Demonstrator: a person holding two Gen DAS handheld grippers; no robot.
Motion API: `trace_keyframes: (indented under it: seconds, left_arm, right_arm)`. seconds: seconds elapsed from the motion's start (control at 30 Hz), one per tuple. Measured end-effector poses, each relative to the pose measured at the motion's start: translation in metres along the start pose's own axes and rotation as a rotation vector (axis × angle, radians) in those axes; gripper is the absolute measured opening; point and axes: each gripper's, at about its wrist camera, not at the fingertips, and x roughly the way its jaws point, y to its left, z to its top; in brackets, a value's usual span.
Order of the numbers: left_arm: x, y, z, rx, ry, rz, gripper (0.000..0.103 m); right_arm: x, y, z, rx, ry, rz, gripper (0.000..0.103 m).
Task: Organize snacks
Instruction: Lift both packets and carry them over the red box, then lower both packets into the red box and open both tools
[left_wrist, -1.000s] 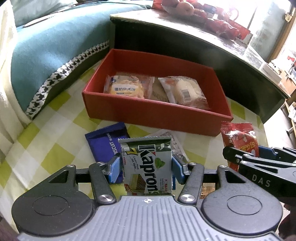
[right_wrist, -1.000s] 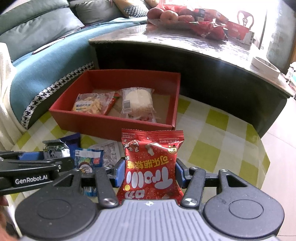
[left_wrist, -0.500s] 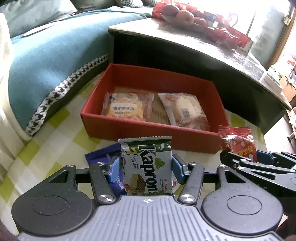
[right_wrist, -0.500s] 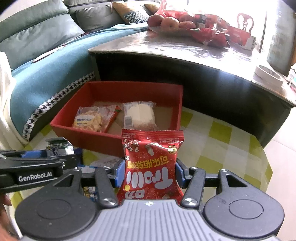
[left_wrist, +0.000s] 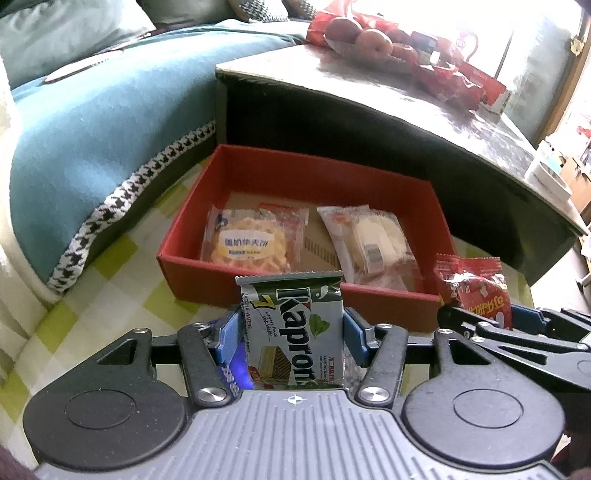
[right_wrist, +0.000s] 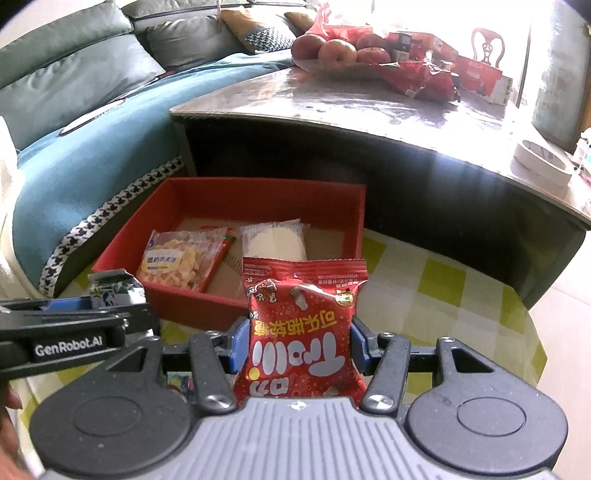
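Observation:
My left gripper (left_wrist: 291, 332) is shut on a grey-green Kapron's wafer pack (left_wrist: 293, 328), held upright above the near side of the red box (left_wrist: 258, 291). My right gripper (right_wrist: 297, 341) is shut on a red candy bag (right_wrist: 301, 332), also raised in front of the red box (right_wrist: 177, 301). The box holds a waffle pack (left_wrist: 251, 243) on the left and a clear-wrapped white pastry (left_wrist: 373, 247) on the right. The candy bag also shows at the right of the left wrist view (left_wrist: 476, 291). The wafer pack also shows at the left of the right wrist view (right_wrist: 114, 290).
The box sits on a green-and-white checked cloth (right_wrist: 439, 291). A dark low table (left_wrist: 369, 122) with apples (right_wrist: 334, 53) and red packs stands right behind it. A teal sofa (left_wrist: 92, 125) lies to the left. A blue packet (left_wrist: 236, 373) lies under my left gripper.
Both grippers have risen with their packs still held. The box interior now shows more from above, and the snacks on the cloth have dropped mostly out of sight.

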Motion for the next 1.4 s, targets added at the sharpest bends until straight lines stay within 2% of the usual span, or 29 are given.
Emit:
trace_keyframes:
  seconds: [0.53, 0.87, 1.1, 1.4]
  left_arm:
    - [0.030, 0.004, 0.044, -0.026, -0.025, 0.033, 0.064]
    - [0.065, 0.000, 0.067, -0.019, -0.012, 0.060, 0.064]
    - [0.088, 0.000, 0.073, -0.018, 0.016, 0.081, 0.064]
    - [0.099, 0.003, 0.072, -0.017, 0.039, 0.097, 0.065]
  right_arm:
    - [0.033, -0.001, 0.035, -0.003, -0.012, 0.001, 0.056]
    - [0.075, -0.007, 0.049, 0.000, 0.030, -0.010, 0.056]
    - [0.091, -0.001, 0.054, -0.018, 0.042, 0.001, 0.056]
    - [0.101, -0.004, 0.057, -0.013, 0.052, 0.007, 0.058]
